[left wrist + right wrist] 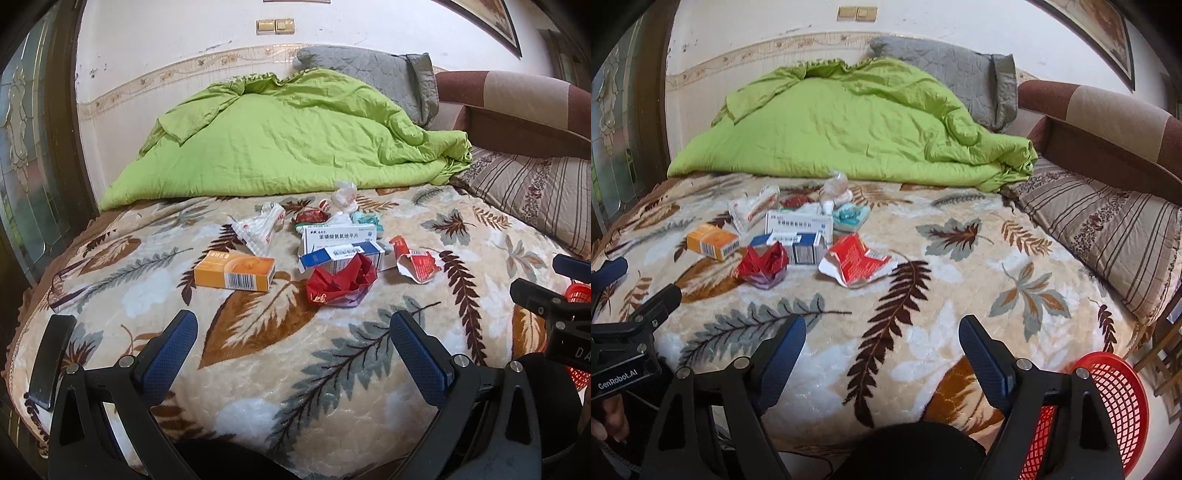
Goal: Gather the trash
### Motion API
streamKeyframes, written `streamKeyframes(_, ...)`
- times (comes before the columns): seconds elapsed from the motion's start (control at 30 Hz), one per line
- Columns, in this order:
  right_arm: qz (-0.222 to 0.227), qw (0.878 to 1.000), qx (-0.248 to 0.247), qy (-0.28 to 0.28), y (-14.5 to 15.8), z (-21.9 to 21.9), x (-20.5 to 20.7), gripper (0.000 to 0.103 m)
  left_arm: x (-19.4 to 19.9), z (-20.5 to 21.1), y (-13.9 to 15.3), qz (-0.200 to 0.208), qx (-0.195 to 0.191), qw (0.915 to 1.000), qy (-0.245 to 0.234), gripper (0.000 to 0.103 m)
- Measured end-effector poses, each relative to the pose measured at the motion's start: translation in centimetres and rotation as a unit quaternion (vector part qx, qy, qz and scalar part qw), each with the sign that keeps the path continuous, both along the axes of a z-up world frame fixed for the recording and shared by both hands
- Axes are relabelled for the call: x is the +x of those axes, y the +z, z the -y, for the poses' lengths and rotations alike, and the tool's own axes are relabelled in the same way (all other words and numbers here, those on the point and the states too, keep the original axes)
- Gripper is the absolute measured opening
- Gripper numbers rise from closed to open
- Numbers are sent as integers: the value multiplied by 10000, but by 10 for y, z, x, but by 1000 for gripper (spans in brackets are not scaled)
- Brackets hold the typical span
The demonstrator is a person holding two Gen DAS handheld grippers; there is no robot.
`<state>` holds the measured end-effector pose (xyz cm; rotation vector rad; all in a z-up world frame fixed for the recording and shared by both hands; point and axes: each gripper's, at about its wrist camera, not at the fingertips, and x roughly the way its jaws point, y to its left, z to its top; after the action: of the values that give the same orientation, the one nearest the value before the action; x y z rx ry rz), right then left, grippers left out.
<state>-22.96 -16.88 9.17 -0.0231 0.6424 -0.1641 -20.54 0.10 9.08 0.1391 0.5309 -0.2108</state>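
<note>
Trash lies in a loose pile on the leaf-patterned blanket (258,354): an orange box (235,274), a crumpled red wrapper (338,285), a blue-and-white box (343,256), a white medicine box (340,236), a torn red-and-white packet (415,263), a clear plastic bag (258,229). The same pile shows in the right wrist view: the orange box (713,242), red wrapper (762,265), torn packet (855,264). My left gripper (293,332) is open and empty, short of the pile. My right gripper (882,338) is open and empty, near the bed's front edge. A red mesh basket (1108,410) sits at lower right.
A green quilt (288,140) is heaped behind the trash, with a grey pillow (373,74) against the wall. A striped cushion (1108,236) and a brown headboard (1108,118) lie to the right. A glass door (26,155) stands at left.
</note>
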Motion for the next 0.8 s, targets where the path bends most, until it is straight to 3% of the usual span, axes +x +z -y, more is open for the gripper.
streamKeyframes(0.2, -11, 10000, -19, 2, 2, -1, -1, 88, -7, 0, 7, 222, -15, 9998, -17, 103)
streamKeyframes(0.8, -129, 9999, 41, -28, -1, 1, -1, 88, -7, 3, 3, 76, 33, 9999, -61, 103)
